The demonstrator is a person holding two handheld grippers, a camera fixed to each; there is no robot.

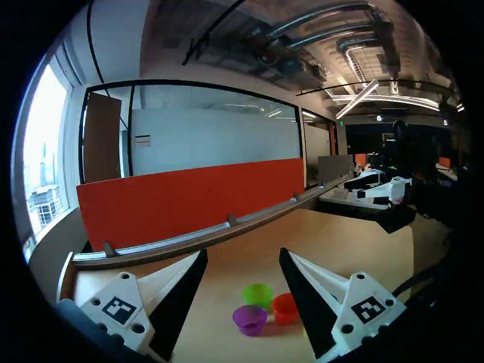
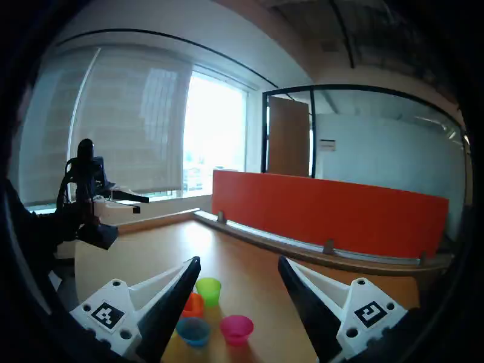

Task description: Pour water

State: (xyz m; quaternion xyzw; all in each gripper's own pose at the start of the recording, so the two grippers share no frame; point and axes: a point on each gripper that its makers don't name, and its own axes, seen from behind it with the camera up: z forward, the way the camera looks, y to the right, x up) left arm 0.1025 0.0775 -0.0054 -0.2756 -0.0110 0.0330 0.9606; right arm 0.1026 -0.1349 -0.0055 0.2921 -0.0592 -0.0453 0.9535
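Over prob. wood desk [image 1: 339,242] w/ orange divider [image 1: 193,199], left tongs [image 1: 242,251] & right tongs [image 2: 238,259] apart.

The left gripper [image 1: 242,250] is wide open. Its two white, black-faced fingers [image 1: 181,290] come in from 7 and 5 o'clock and taper toward the centre. The right gripper [image 2: 239,258] is spread just as wide, its fingers [image 2: 305,302] likewise entering from 7 and 5 o'clock, tips well apart.

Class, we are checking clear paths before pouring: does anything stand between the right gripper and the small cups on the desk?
Nothing visible does. The right gripper hangs open over the desk, with the green cup, pink cup and blue cup ahead; its own finger partly hides the orange cup.
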